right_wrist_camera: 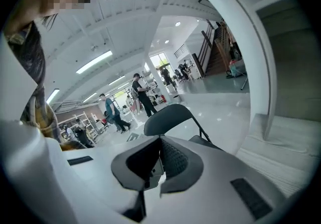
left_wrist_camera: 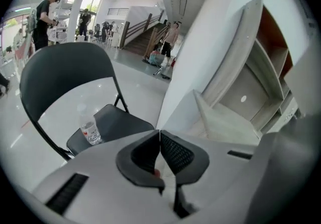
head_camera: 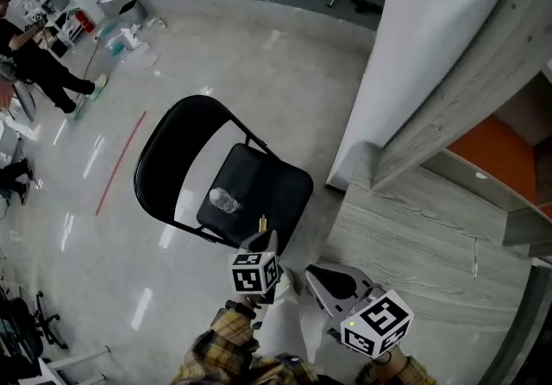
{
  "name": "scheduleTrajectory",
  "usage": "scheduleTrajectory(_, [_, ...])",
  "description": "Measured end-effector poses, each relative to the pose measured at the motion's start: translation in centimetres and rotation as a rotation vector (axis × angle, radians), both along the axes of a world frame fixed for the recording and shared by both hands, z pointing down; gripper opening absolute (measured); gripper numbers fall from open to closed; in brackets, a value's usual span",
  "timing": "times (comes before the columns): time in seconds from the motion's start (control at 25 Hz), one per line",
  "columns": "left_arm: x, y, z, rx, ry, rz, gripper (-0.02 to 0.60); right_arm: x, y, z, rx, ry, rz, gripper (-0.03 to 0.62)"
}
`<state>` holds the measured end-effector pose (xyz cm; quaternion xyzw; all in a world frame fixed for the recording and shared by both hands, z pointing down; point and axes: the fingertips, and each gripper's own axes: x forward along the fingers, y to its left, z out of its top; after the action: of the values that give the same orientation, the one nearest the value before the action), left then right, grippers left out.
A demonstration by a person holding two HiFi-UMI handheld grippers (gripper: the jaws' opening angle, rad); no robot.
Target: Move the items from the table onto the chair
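Both grippers are closed and empty above the floor, between the chair and the worktop.

The left gripper (left_wrist_camera: 160,135) has its fingers (left_wrist_camera: 176,155) pressed together tip to tip with nothing held between them. The right gripper (right_wrist_camera: 160,140) shows the same, its fingers (right_wrist_camera: 175,160) meeting with nothing gripped. In the head view both sit low in the frame, the left one nearer the black folding chair (head_camera: 177,150) and the right one over the edge of the grey wood-grain worktop (head_camera: 414,236). A clear plastic bottle (head_camera: 224,200) stands upright on the chair seat, toward the backrest side. A small yellowish object (head_camera: 262,224), too small to identify, lies near the seat's front edge, apart from the bottle. A white pillar (head_camera: 414,47) rises beside the worktop, and people (head_camera: 34,55) stand well off across the glossy floor (head_camera: 216,47).
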<state>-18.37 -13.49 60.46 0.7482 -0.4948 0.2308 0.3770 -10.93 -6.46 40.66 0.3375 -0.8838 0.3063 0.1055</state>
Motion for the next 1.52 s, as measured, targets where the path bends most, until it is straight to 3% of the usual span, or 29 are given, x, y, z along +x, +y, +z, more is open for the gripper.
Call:
scheduleTrajectory(0.24, [8.5, 2.7, -10.9, 0.158, 0.045, 0.018, 0.005, 10.7, 4.2, -6.1, 0.099, 0.006, 0.072, 0.017])
scheduleTrajectory(0.6, [26.4, 10.4, -25.2, 0.405, 0.13, 0.215, 0.004, 27.8, 12.9, -11.7, 0.205, 0.055, 0.254, 0.017])
scheduleTrajectory(0.88, [37.9, 16.0, -28.9, 0.435, 0.202, 0.432, 0.003, 38.0, 17.6, -12.6, 0.228, 0.082, 0.454, 0.017])
scheduleTrajectory(1.2, [42.9, 19.9, -31.6, 0.49, 0.212, 0.613, 0.003, 43.3, 21.8, -12.1, 0.208, 0.106, 0.658, 0.017])
scheduleTrajectory(1.52, [43.2, 21.9, -32.7, 0.493, 0.229, 0.689, 0.003, 43.6, 22.9, -11.4, 0.168, 0.102, 0.715, 0.017])
